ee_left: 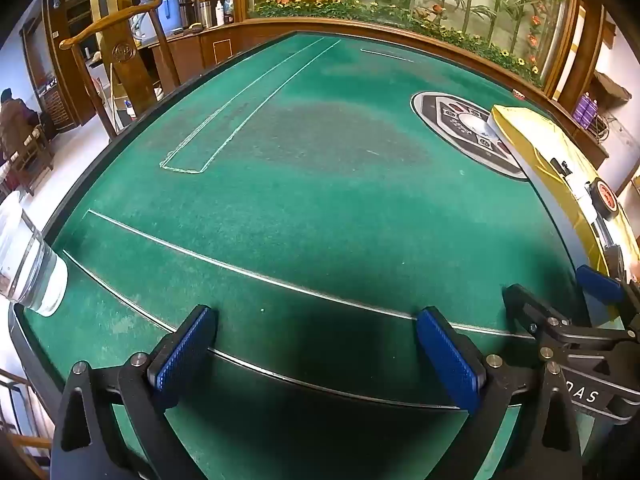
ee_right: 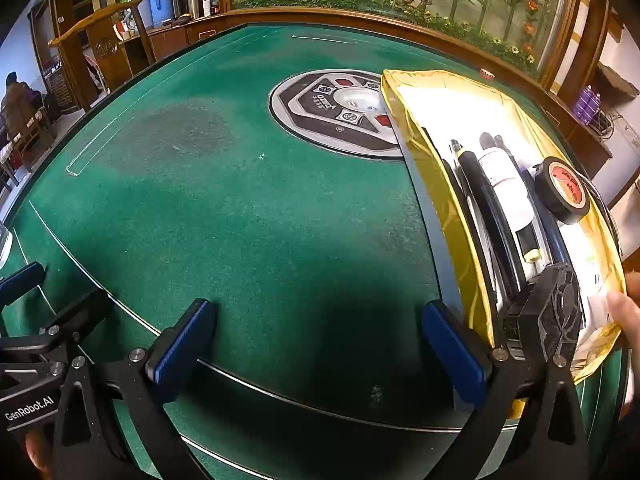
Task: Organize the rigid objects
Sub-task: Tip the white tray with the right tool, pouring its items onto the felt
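Since the pens [ee_right: 486, 216], bottle [ee_right: 506, 190] and tape roll [ee_right: 562, 190] already lie in the gold-lined box [ee_right: 448, 184], the sorting looks nearly done, though the box's near end is partly hidden. Both the left gripper [ee_left: 316, 354] and right gripper [ee_right: 318, 346] hang spread and empty over open green felt [ee_right: 240, 220], the box just beside the right one.

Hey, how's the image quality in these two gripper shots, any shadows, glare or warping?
Left wrist view: strong fisheye bending of the green table, black corners, a dark shadow between the open left gripper fingers. Right wrist view: same warping, shadow ahead of the open right gripper, sheen on the yellow box, and a blurred hand at the right edge.
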`<action>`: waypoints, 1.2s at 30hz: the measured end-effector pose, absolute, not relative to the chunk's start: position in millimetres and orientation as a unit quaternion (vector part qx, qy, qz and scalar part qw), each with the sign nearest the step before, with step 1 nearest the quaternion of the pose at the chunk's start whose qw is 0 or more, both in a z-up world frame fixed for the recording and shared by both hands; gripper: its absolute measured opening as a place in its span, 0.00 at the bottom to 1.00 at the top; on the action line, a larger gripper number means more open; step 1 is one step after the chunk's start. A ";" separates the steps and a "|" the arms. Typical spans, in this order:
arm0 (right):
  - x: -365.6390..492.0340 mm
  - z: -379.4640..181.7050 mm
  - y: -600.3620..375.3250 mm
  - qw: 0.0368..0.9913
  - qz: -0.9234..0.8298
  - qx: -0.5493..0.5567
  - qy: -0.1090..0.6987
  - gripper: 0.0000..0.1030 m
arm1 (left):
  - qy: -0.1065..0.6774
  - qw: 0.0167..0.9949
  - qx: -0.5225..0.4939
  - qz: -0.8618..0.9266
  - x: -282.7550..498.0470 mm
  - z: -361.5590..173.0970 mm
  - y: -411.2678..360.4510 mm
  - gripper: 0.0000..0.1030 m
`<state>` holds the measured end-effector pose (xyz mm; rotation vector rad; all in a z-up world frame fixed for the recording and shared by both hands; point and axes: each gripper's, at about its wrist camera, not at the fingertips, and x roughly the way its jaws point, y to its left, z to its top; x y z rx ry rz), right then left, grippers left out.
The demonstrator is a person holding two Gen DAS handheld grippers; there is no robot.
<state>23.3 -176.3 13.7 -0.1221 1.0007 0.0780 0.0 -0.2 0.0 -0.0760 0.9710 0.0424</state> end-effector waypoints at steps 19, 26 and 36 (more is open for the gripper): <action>26.7 10.0 -182.0 0.871 0.052 -0.033 0.488 1.00 | 0.464 0.885 -0.036 0.012 -3.0 5.0 -5.6 0.99; 31.7 8.8 -181.0 0.870 0.053 -0.032 0.489 1.00 | 0.462 0.886 -0.034 0.014 -4.5 6.5 -7.7 0.99; 33.1 10.3 -182.4 0.871 0.053 -0.031 0.488 1.00 | 0.465 0.884 -0.036 0.015 -1.7 4.4 -5.9 0.99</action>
